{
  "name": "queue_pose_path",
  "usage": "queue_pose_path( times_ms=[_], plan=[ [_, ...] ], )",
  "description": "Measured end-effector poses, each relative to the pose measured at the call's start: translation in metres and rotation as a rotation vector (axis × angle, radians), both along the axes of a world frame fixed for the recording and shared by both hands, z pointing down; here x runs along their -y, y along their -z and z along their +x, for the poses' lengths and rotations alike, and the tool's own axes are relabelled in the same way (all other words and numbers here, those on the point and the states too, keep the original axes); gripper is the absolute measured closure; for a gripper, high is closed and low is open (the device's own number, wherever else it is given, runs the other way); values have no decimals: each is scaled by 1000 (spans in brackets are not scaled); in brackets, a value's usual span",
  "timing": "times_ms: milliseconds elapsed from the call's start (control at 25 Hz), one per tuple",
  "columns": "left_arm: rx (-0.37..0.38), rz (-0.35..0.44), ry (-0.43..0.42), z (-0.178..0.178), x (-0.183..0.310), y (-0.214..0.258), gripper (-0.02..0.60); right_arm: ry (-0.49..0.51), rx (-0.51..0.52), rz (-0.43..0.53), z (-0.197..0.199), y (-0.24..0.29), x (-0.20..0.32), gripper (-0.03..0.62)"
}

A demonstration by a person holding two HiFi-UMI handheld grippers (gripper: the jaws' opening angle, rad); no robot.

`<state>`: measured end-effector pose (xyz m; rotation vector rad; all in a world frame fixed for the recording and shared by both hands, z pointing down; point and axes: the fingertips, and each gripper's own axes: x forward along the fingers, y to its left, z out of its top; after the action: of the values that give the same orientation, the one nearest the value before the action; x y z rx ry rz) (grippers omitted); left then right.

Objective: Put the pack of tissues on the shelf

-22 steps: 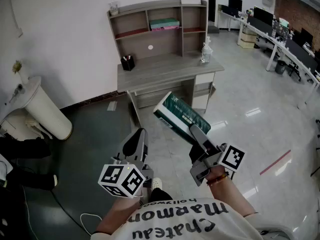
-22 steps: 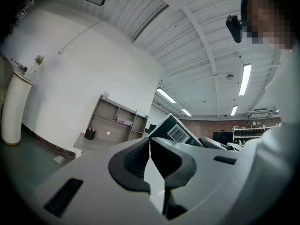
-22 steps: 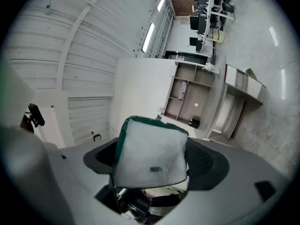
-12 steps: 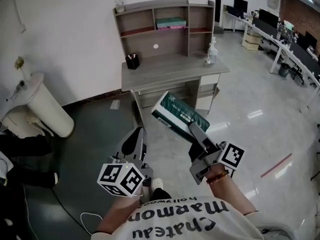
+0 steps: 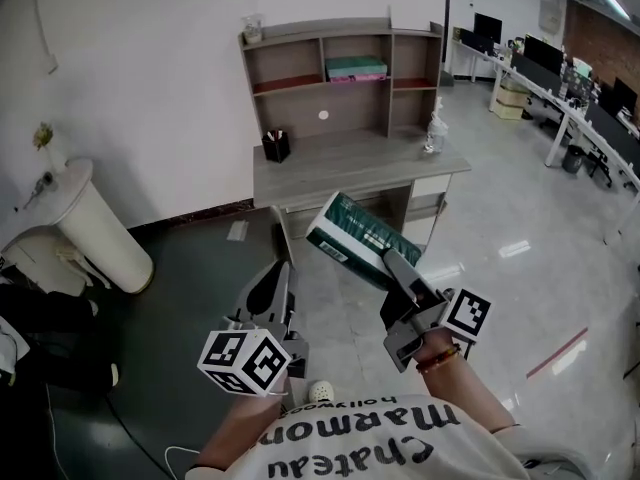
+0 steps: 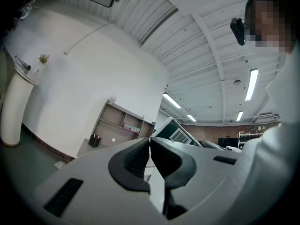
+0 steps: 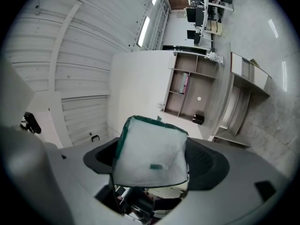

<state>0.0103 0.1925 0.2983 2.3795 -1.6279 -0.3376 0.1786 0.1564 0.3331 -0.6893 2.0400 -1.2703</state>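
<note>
So the main change over the last second is the framing in the head view. The desk [image 5: 350, 163] and its shelf unit [image 5: 345, 73] sit a bit lower and further right in the frame than they did a moment ago, and they look slightly bigger. That reads like the person is walking up to it. The pack of tissues [image 5: 358, 238] hasn't budged relative to the right gripper [image 5: 398, 268]. It's in the same spot near the middle of the frame, tilted, with its far end now overlapping the desk's front edge. The right gripper's jaws are spread wide and clamped on the near end of the pack, and its own view is mostly filled with that end. The left gripper [image 5: 276, 286] at lower left has its jaws pressed together with nothing in them and is just along for the ride. For the task, this looks like the carry phase, with the pack well short of the shelf. As for what's hard to see, the pack covers part of the desk's front and the drawers under it. The middle compartment holds a green and pink stack [image 5: 356, 68], and the side ones look free, though their back corners are shadowy. There's a small thing on the top of the shelf unit [image 5: 251, 28] that is too tiny to identify. The head view doesn't show how deep the pack sits in the jaws.
</note>
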Motion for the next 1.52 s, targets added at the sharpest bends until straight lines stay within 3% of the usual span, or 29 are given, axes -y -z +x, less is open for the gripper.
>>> queue_pose_path(
  times_ms=[520,920,1160,1520],
  plan=[
    [-1,54,-8,-72,101,24,561,4,-64,60,-76,22,108,177],
    [-2,52,-16,-146,142,22,561,-40,-7,-35,-135,6,164,180],
    [-52,8,-12,-162,141,2,561,-57,-32,-106,-139,-12,173,180],
    [-73,-42,-3,-167,137,-20,561,-59,-29,-112,-139,-22,178,180]
  ],
)
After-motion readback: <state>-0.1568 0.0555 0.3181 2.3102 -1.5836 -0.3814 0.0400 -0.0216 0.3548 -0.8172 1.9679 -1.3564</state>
